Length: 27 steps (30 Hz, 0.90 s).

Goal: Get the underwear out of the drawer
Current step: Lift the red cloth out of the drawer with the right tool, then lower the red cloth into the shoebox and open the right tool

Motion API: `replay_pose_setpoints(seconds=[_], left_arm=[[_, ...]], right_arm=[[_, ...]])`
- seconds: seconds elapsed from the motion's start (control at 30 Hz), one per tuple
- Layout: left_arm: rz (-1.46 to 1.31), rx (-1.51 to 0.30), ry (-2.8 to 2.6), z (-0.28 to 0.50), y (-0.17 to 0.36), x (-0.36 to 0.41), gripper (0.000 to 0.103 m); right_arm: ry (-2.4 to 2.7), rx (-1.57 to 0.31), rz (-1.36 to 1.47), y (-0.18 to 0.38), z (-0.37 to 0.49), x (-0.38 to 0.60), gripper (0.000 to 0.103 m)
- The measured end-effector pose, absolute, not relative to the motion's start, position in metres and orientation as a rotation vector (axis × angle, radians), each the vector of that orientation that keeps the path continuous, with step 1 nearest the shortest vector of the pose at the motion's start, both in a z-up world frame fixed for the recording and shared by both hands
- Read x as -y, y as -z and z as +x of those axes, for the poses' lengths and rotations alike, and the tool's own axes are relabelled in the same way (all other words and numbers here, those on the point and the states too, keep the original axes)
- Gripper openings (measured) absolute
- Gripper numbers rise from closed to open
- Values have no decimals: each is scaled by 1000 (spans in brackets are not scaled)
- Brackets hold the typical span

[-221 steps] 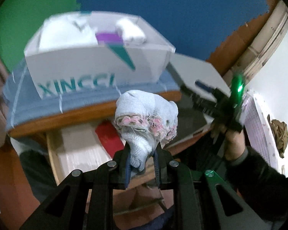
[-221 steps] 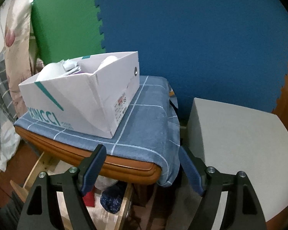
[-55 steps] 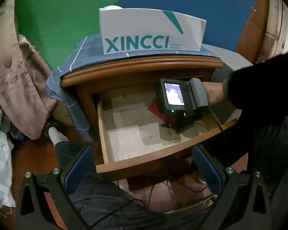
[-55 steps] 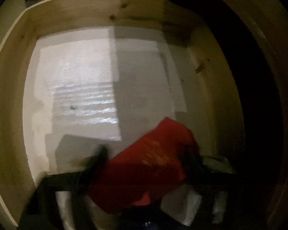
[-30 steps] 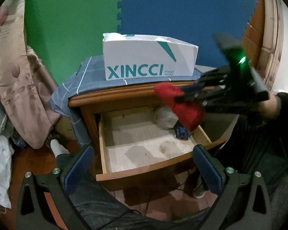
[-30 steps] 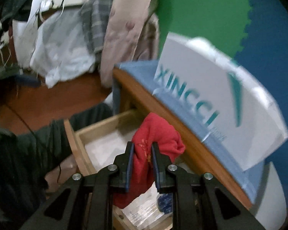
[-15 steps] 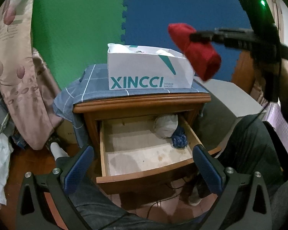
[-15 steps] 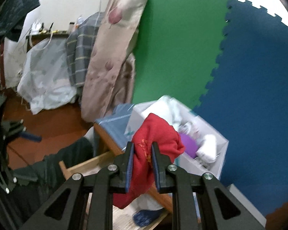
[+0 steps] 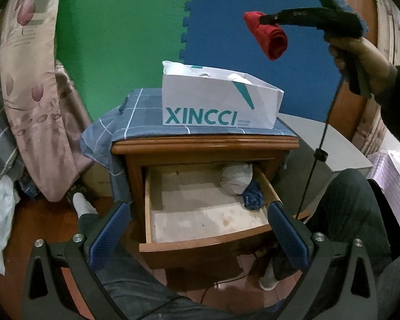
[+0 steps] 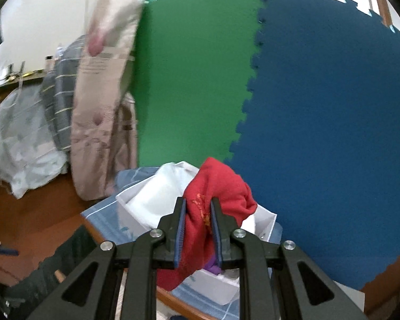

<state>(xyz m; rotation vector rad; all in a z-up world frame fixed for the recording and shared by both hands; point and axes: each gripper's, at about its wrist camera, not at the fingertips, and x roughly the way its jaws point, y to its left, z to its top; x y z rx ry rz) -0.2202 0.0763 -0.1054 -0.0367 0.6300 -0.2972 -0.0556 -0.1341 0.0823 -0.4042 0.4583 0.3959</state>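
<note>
My right gripper (image 10: 197,205) is shut on the red underwear (image 10: 218,186), which bunches out past the pads. In the left wrist view the right gripper (image 9: 262,20) holds the red underwear (image 9: 269,37) high above the white XINCCI box (image 9: 213,106) on the nightstand. The drawer (image 9: 200,242) below stands pulled out; a white rolled piece (image 9: 236,177) and a dark blue piece (image 9: 253,198) lie in its back right corner. My left gripper (image 9: 197,229) is open with nothing between its fingers, held back in front of the drawer.
A blue checked cloth (image 9: 144,117) covers the nightstand top. Green and blue foam mats (image 9: 136,26) line the wall behind. Hanging fabric (image 9: 37,93) is at the left. The person's legs (image 9: 344,208) sit on both sides of the drawer, and a cable (image 9: 317,154) hangs from the right hand.
My right gripper has risen from the drawer with the red underwear to well above the white box. The left gripper has stayed about where it was.
</note>
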Motion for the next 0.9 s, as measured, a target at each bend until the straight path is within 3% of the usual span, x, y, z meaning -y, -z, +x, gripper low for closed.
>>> replay_pose_setpoints(seconds=[0.3, 0.9], left_arm=[[-56, -638, 290, -219, 108, -84, 102], [-63, -647, 287, -218, 109, -88, 102]], right_arm=[[-295, -478, -347, -85, 1, 134, 18], [-201, -522, -375, -64, 24, 134, 18]])
